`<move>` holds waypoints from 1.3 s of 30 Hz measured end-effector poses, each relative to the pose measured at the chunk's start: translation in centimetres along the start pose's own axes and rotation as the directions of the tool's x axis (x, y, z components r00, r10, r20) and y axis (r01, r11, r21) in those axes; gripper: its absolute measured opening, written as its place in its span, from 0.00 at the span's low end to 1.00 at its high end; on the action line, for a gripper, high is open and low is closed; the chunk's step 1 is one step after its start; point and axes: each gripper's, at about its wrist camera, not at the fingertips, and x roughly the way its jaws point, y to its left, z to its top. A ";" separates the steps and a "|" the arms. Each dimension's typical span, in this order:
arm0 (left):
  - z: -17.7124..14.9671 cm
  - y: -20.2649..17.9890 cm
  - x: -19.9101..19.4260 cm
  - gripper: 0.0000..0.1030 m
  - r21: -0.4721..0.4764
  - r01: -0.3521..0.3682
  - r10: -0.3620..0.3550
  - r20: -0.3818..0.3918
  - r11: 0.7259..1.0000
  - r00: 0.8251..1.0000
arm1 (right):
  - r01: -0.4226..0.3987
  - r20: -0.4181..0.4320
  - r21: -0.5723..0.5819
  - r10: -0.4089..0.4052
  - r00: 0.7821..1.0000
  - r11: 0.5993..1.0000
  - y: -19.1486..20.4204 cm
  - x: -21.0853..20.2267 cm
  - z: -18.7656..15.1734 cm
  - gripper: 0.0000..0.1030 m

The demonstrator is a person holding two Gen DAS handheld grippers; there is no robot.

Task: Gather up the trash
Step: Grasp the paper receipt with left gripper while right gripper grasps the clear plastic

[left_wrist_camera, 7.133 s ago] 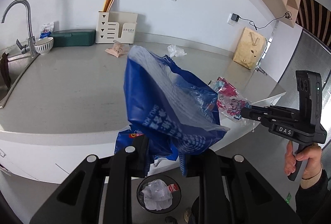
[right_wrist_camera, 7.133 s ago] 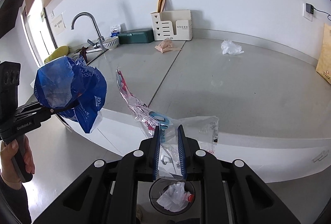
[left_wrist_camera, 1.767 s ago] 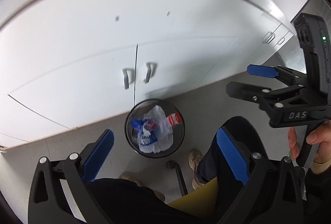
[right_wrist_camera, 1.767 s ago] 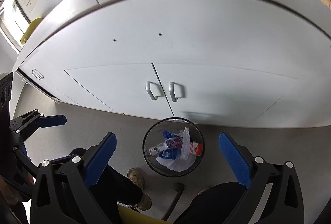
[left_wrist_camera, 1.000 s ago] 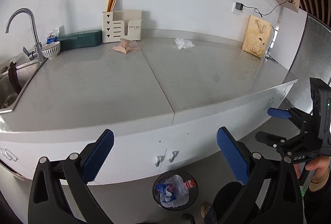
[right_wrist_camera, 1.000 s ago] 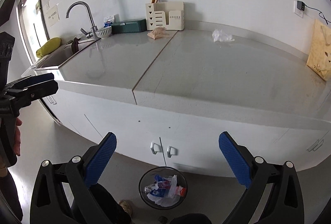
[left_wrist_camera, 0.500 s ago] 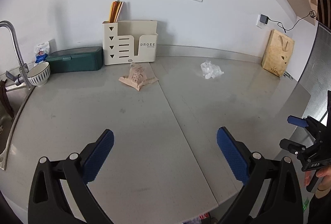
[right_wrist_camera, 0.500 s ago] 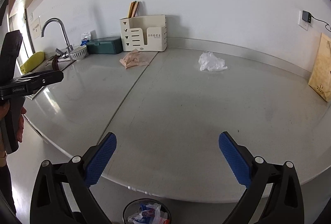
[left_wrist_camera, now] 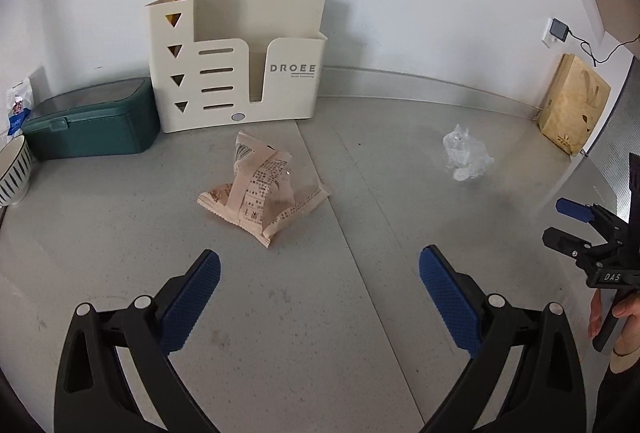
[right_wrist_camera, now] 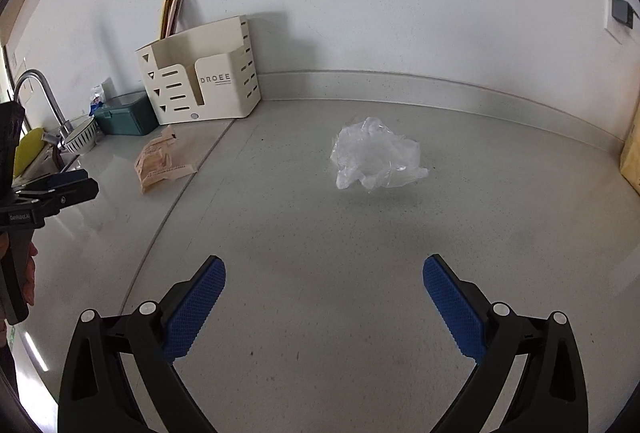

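A crumpled beige printed wrapper (left_wrist_camera: 262, 189) lies on the grey counter (left_wrist_camera: 120, 241), straight ahead of my left gripper (left_wrist_camera: 319, 275), which is open and empty a short way back from it. A wad of clear plastic (right_wrist_camera: 376, 155) sits on the counter further right, in front of my right gripper (right_wrist_camera: 324, 279), also open and empty. The wrapper (right_wrist_camera: 162, 159) shows at the left of the right wrist view, and the plastic wad (left_wrist_camera: 466, 157) at the right of the left wrist view. Each gripper appears in the other's view: the right gripper (left_wrist_camera: 568, 223) and the left gripper (right_wrist_camera: 60, 185).
A cream organiser (left_wrist_camera: 236, 65) with coloured boards stands at the wall, a green lidded box (left_wrist_camera: 90, 121) and a striped bowl (left_wrist_camera: 12, 171) to its left. A faucet (right_wrist_camera: 38, 93) and sink lie far left. A brown paper bag (left_wrist_camera: 574, 105) leans at the right wall.
Both grippers dropped the blue bag and the printed wrapper into the bin below the counter, opened, then rose and moved forward over the counter towards the beige wrapper and the plastic wad.
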 end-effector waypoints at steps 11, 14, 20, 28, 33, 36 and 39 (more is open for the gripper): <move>3.4 1.7 5.1 0.96 -0.014 -0.085 0.084 -0.073 0.996 0.994 | 0.057 -0.031 0.024 -0.056 0.998 0.998 -2.7 5.6 6.3 0.97; 3.7 2.0 5.7 0.92 -0.015 -0.092 0.091 -0.083 0.996 0.992 | 0.067 -0.073 0.025 -0.065 0.995 0.997 -3.4 7.4 7.2 0.97; 4.4 2.2 6.8 0.83 -0.004 -0.102 0.101 -0.100 0.995 0.990 | 0.074 -0.095 0.021 -0.071 0.993 0.997 -4.0 9.7 8.1 0.97; 4.3 2.9 7.8 0.47 -0.011 -0.118 0.116 -0.131 0.993 0.985 | 0.095 -0.132 0.030 -0.090 0.987 0.995 -4.5 12.1 8.2 0.97; 4.1 3.6 7.5 0.31 -0.027 -0.127 0.122 -0.136 0.991 0.983 | 0.093 -0.137 0.041 -0.086 0.987 0.995 -4.7 12.6 8.4 0.82; 4.0 4.0 7.3 0.28 -0.042 -0.121 0.115 -0.135 0.992 0.984 | 0.103 -0.135 0.018 -0.100 0.986 0.995 -4.3 12.8 8.4 0.79; 3.8 4.3 7.1 0.28 -0.055 -0.110 0.102 -0.136 0.992 0.985 | 0.103 -0.134 0.021 -0.099 0.986 0.994 -4.4 12.6 8.5 0.73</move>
